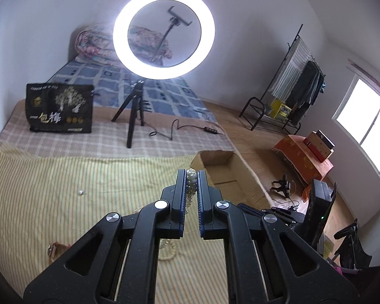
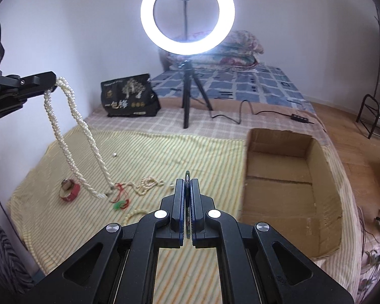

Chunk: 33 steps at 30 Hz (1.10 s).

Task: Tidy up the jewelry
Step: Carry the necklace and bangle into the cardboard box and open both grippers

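- Overhead of a bed, the left tongs (image 1: 191,174) are pinched shut on a twisted pearl necklace (image 2: 71,136), whose beads show between the blue-padded fingers (image 1: 181,192) in the left wrist view.
- Seen from the right wrist view, the left tongs (image 2: 53,82) hold the necklace by its upper end; both strands hang down in a long loop, and the lower end reaches the yellow striped cloth (image 2: 164,152) by a red cord with a green ornament (image 2: 119,204).
- Lower and nearer the camera, the right tongs (image 2: 187,179) are closed tight on a thin dark green ring-shaped piece (image 2: 187,177), gripped edge-on between the pads; what kind of jewelry it is cannot be told.
- Loose on the cloth lie a red bangle (image 2: 69,190), a thin pearl chain (image 2: 145,183) and a few single beads (image 2: 114,155), all apart from both tongs.
- An open cardboard box (image 2: 291,177) sits just right of the right tongs at the cloth's edge.
- Behind it all, a lit ring light (image 2: 187,15) stands on a small tripod (image 2: 190,96) beside a black printed bag (image 2: 129,96).
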Available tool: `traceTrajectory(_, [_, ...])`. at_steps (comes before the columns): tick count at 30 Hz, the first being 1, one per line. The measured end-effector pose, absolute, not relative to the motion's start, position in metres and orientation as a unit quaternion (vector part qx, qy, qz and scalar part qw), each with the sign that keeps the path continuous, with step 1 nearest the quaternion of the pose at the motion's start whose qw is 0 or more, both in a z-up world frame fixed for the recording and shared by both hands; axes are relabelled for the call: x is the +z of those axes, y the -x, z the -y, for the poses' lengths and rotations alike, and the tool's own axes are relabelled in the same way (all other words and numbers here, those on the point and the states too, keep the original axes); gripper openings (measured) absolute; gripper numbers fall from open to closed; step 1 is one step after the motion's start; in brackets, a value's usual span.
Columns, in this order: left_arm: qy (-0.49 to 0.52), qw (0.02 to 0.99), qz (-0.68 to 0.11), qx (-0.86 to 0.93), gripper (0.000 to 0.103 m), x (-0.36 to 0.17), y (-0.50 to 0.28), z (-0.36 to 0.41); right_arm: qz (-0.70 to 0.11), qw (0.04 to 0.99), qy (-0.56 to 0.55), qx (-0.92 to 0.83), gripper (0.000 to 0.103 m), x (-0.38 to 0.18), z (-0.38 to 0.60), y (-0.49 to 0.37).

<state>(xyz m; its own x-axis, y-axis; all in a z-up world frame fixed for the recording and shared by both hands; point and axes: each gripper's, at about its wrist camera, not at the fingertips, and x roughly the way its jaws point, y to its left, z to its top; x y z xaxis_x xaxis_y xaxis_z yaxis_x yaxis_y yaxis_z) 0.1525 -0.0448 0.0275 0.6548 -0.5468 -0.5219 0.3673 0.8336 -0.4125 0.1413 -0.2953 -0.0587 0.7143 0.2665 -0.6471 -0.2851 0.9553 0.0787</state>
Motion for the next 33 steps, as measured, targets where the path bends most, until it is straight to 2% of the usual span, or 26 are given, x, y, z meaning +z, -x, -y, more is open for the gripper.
traceTrajectory(6, [0.120,0.898,-0.319,-0.278,0.006,0.041,-0.164,0.086,-0.341,0.934,-0.002,0.107,0.002,-0.056,0.332,-0.141])
traceTrajectory(23, [0.095,0.873,-0.338,-0.337,0.006,0.036,-0.186,0.212,-0.350,0.936,-0.024,0.031,0.002,-0.067,0.393,-0.144])
traceTrajectory(33, [0.078,0.864,-0.365,-0.339,0.006,0.010,-0.200,0.255,-0.365,0.929,-0.055,-0.009,0.002,-0.075,0.427,-0.151])
